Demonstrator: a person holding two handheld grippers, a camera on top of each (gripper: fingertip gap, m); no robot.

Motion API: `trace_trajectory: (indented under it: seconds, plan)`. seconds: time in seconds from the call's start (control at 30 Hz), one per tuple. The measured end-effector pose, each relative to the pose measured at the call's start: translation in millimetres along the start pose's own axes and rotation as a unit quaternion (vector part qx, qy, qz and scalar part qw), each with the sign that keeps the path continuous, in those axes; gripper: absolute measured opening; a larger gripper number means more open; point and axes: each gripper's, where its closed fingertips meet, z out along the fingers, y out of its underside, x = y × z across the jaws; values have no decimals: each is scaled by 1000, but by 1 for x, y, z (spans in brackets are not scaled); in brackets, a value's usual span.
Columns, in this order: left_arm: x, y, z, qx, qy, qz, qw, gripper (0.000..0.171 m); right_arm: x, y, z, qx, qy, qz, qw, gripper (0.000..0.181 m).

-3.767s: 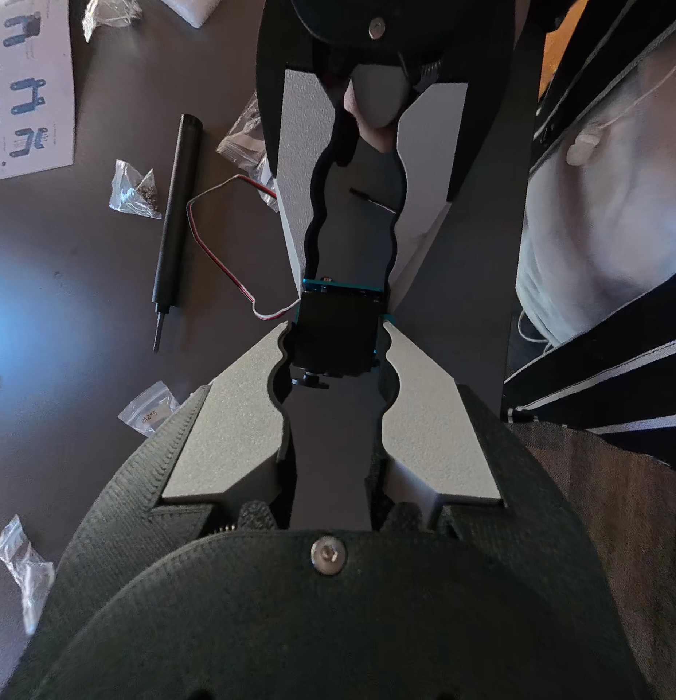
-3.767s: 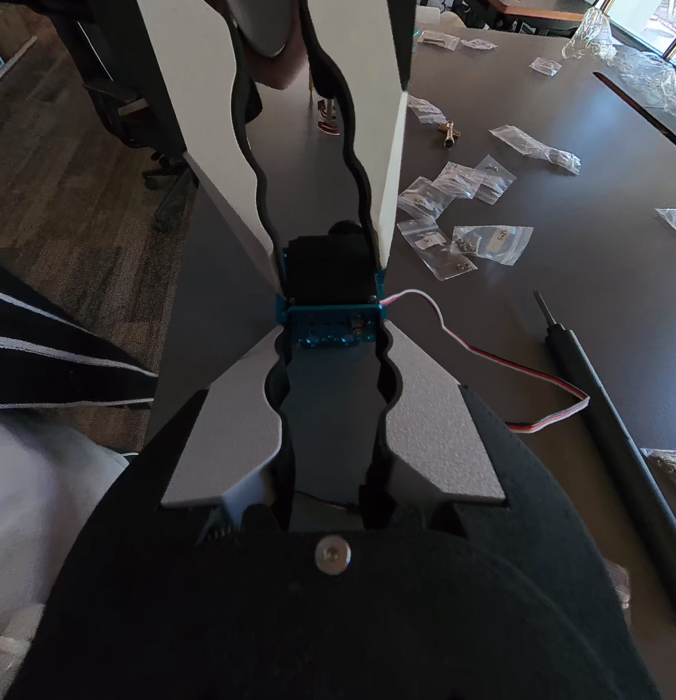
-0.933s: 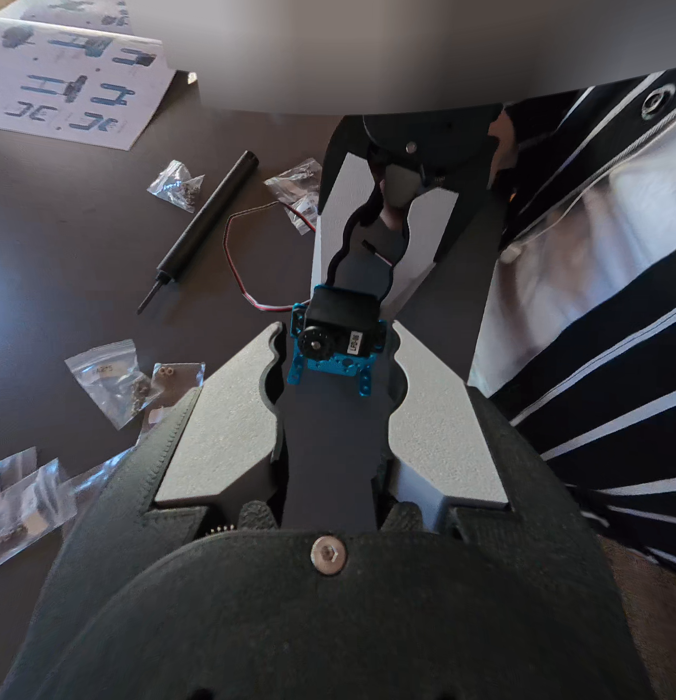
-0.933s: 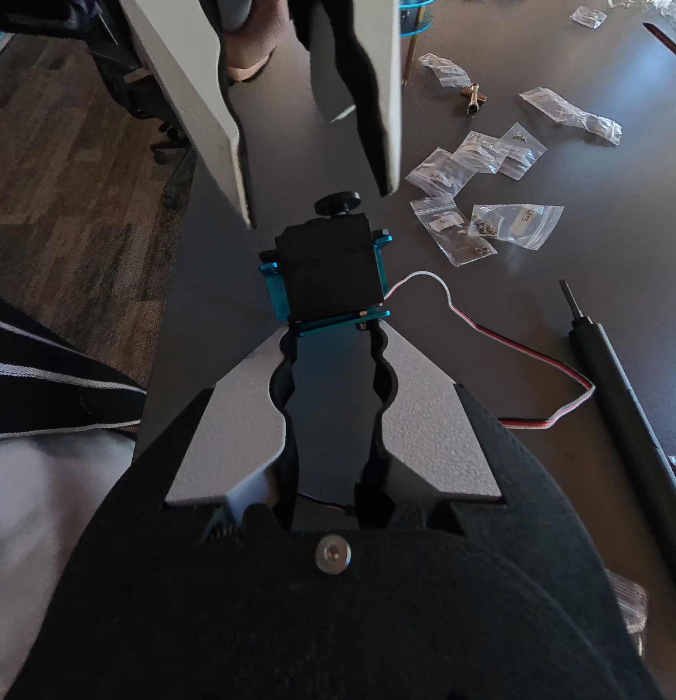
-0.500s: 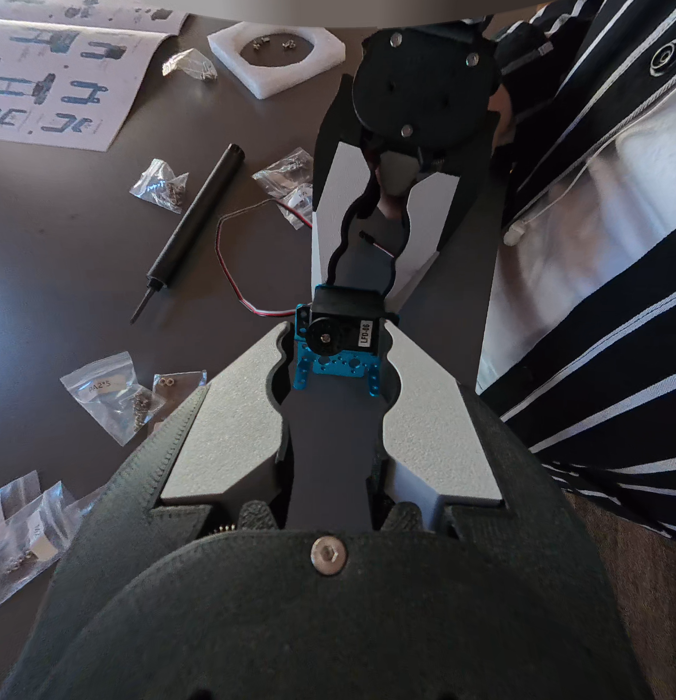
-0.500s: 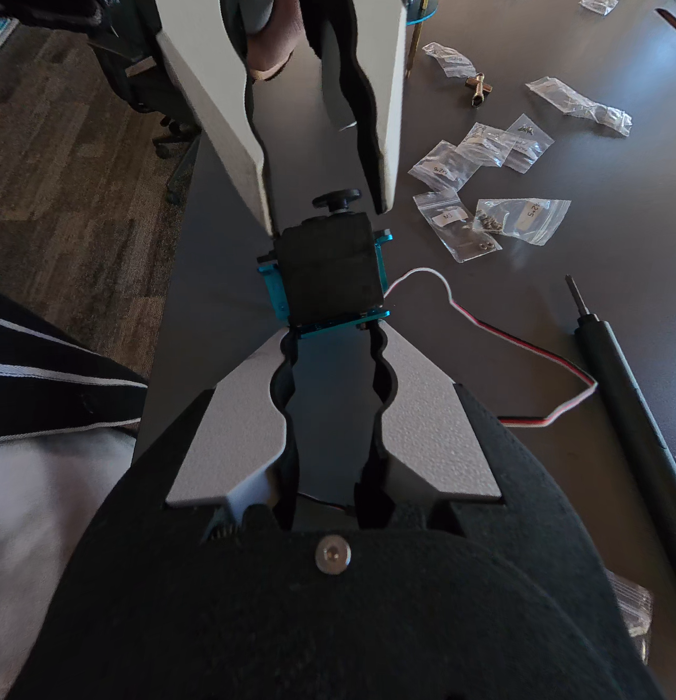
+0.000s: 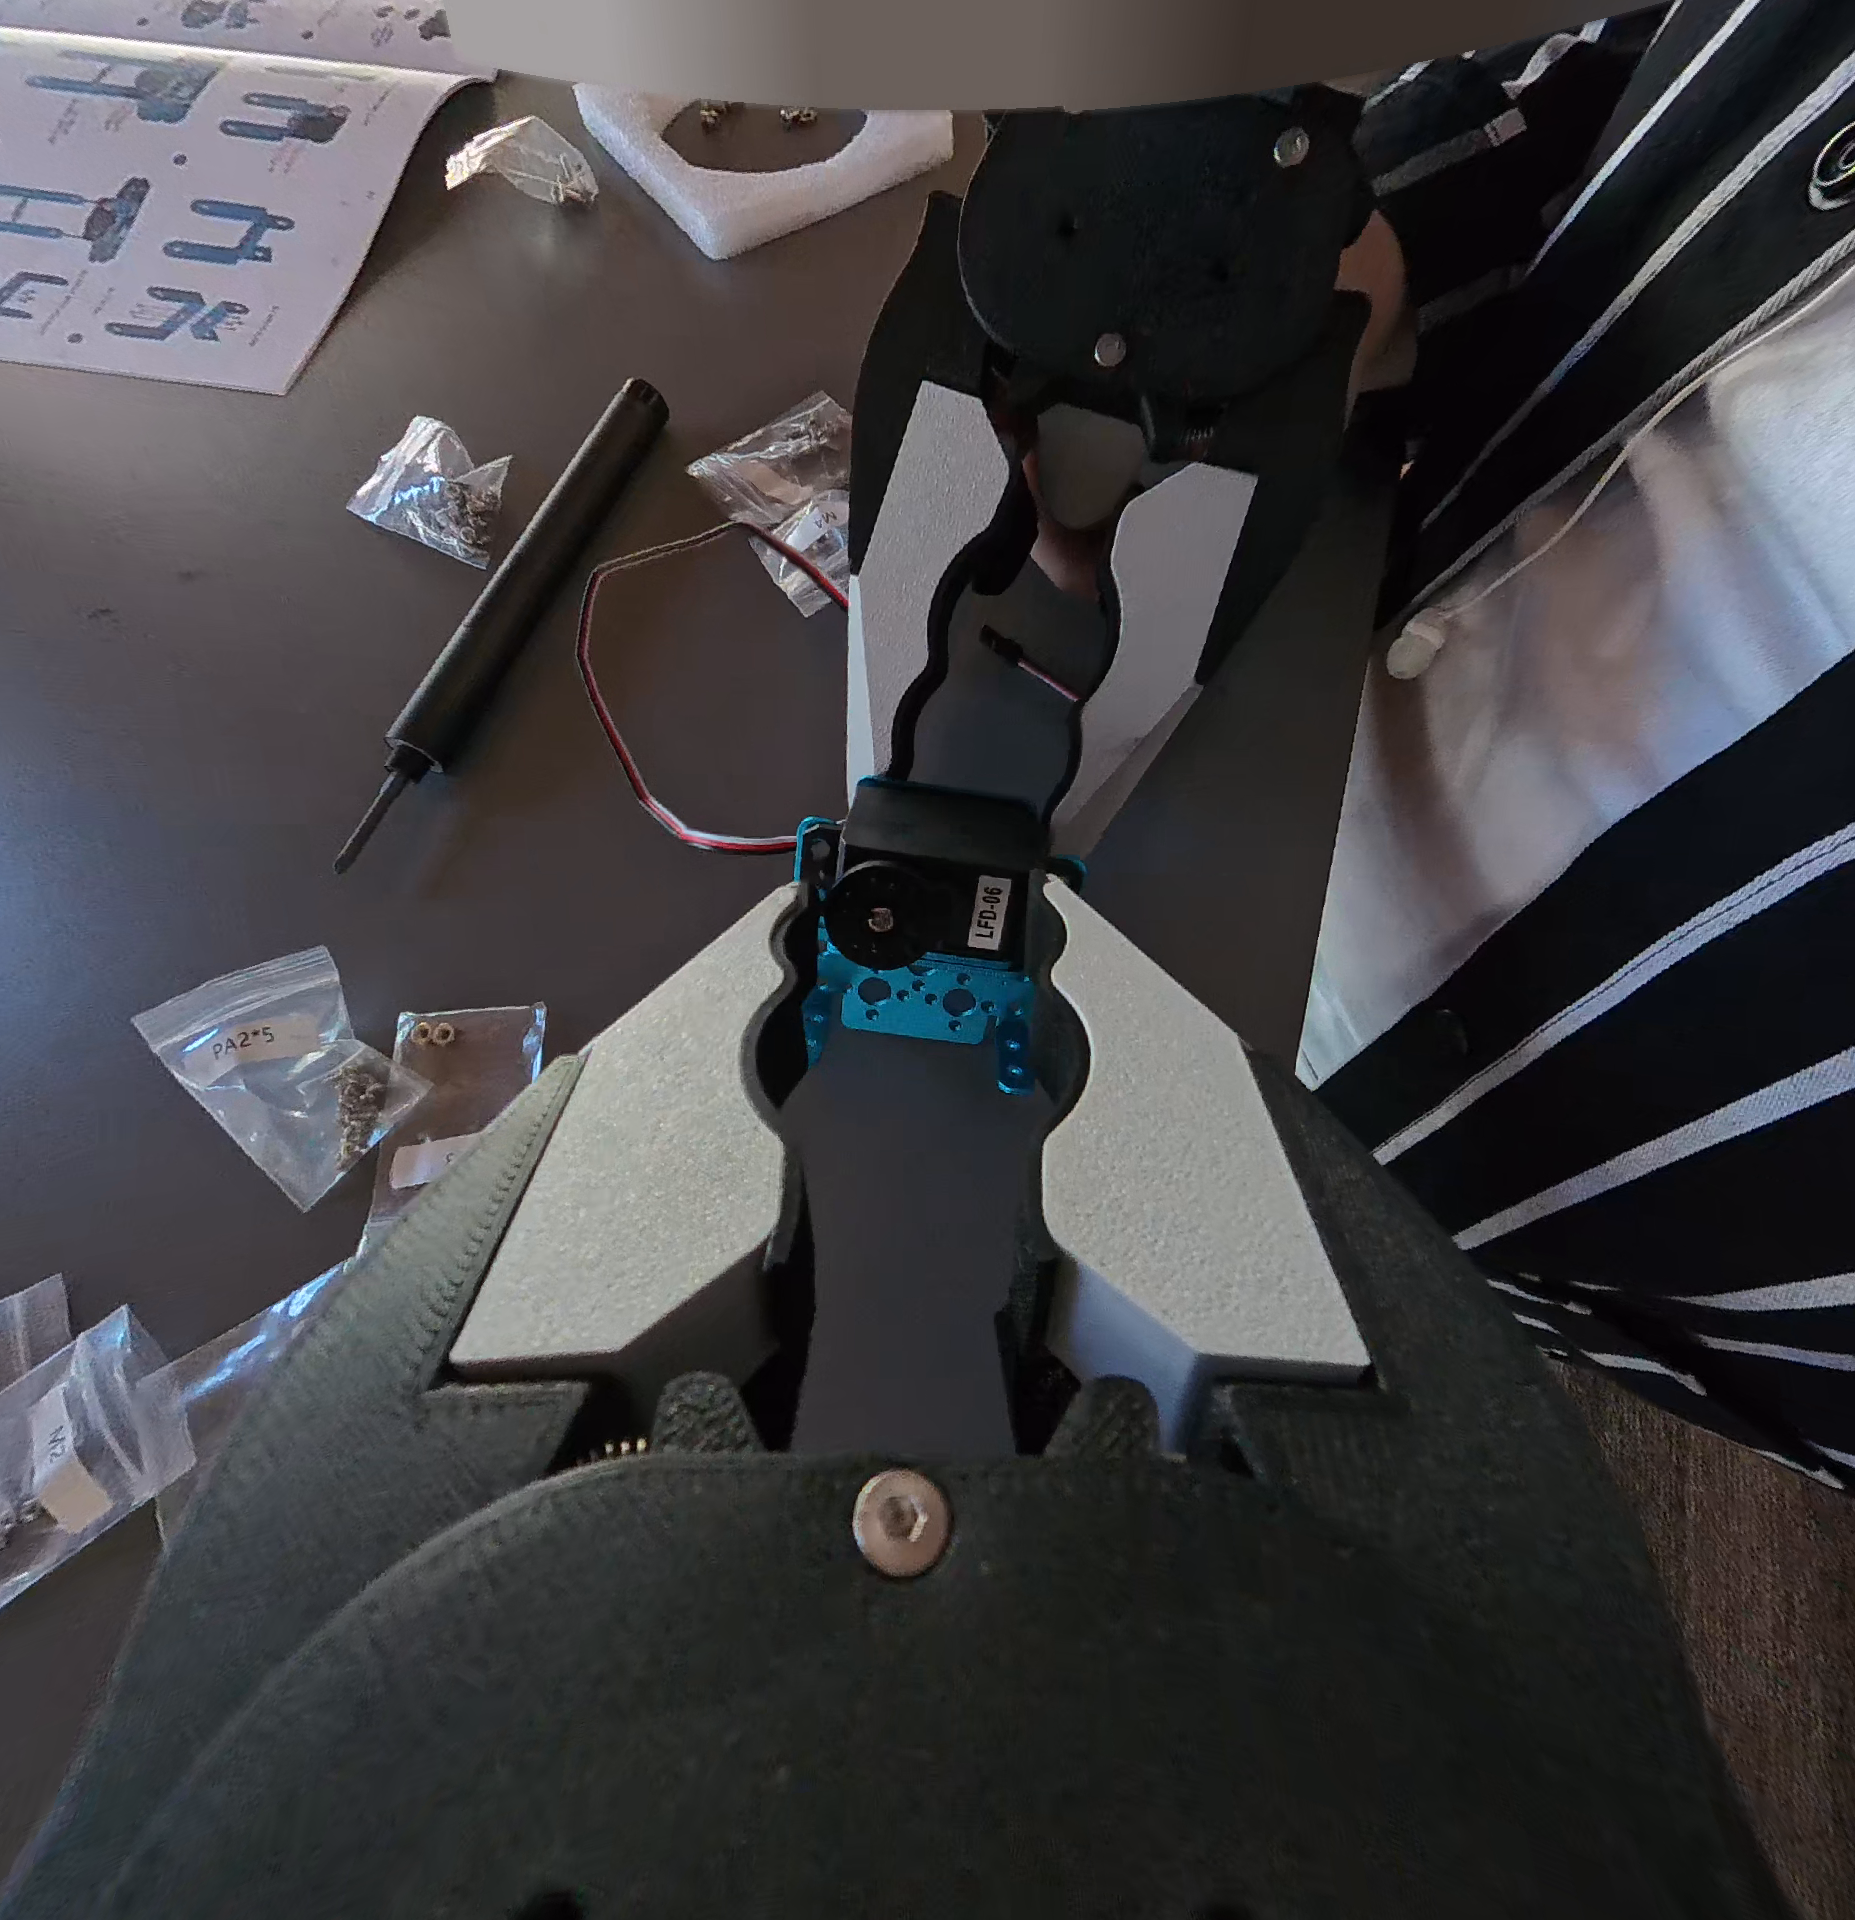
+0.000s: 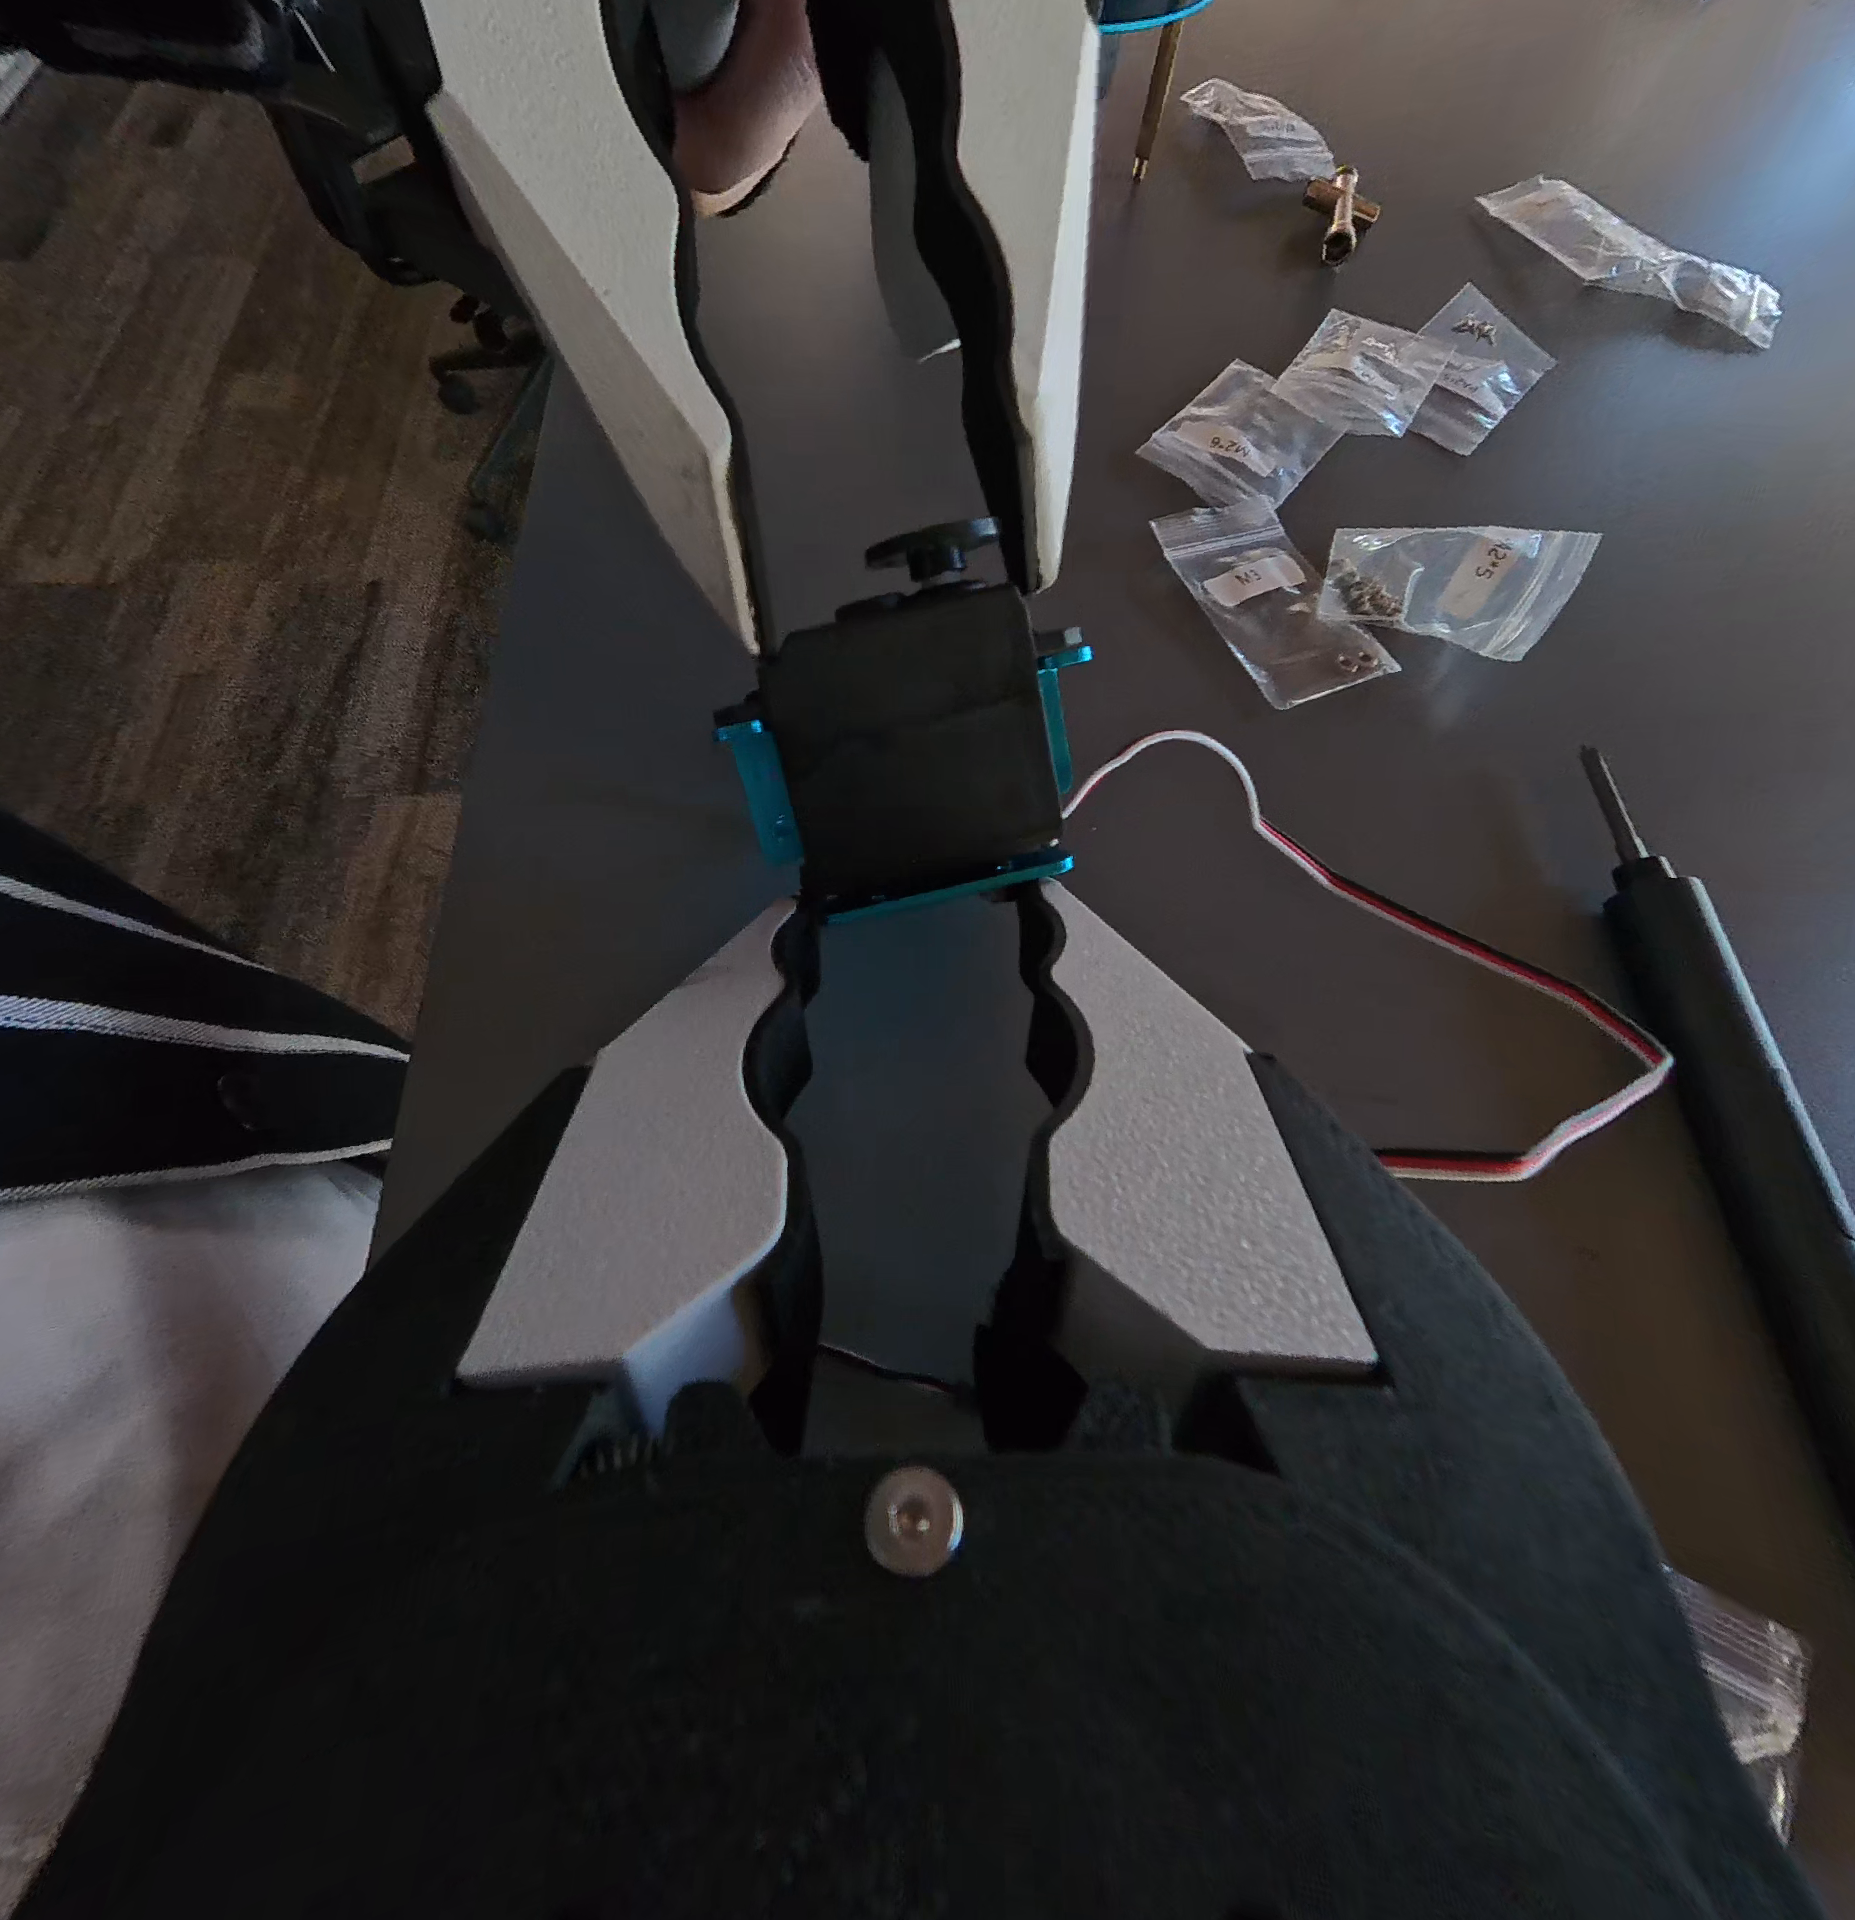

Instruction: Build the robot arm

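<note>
We are looking along the left gripper (image 7: 918,920), and its two fingers are standing on either side of a black servo in a blue bracket (image 7: 933,847). We cannot tell whether they are pressing it or only flanking it.

In the right wrist view, the right gripper (image 8: 923,902) is clamping the blue edge of the same servo at its fingertips and holding it above the dark table (image 8: 1525,831). The left gripper is reaching in from 12 o'clock, so the two tools are facing each other.

A red, white and black wire (image 8: 1422,935) is running from the servo toward 4 o'clock. Beside it, at 3 o'clock, a black screwdriver (image 8: 1754,1091) is lying on the table. Small clear bags of hardware (image 8: 1453,587) are lying at 2 o'clock, and a brass cross-shaped piece (image 8: 1344,213) is at 1 o'clock.

In the left wrist view, a printed sheet (image 7: 123,187) is lying at 10 o'clock and a white foam piece (image 7: 736,197) at 11 o'clock. A person's striped garment (image 7: 1629,831) is filling the 3 o'clock side.
</note>
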Motion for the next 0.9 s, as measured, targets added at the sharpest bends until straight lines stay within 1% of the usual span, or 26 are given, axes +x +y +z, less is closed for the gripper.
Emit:
trace_trajectory:
  seconds: [0.1,0.37,0.57,0.63,0.7,0.8,0.9]
  plan:
    - [1,1,0,-1,-2,-1,1000,39,-1,-1,-1,5,-12,8,1000,37]
    - [4,2,1,15,-7,-13,1000,37,0,-1,-3,8,4,-9,1000,36]
    - [5,1,1,8,-14,-8,1000,37,0,0,-5,2,8,-12,1000,36]
    - [6,1,1,6,-12,-6,1000,37,-2,-1,-5,4,3,-11,1000,37]
    - [7,1,1,5,-9,-6,1000,37,-5,-2,-6,7,-11,-5,1000,43]
    - [8,1,4,2,7,-15,1000,38,-5,-1,-6,5,-12,-6,1000,43]
    - [7,0,7,-7,15,-16,1000,38,-5,5,-5,-12,-13,-5,1000,43]
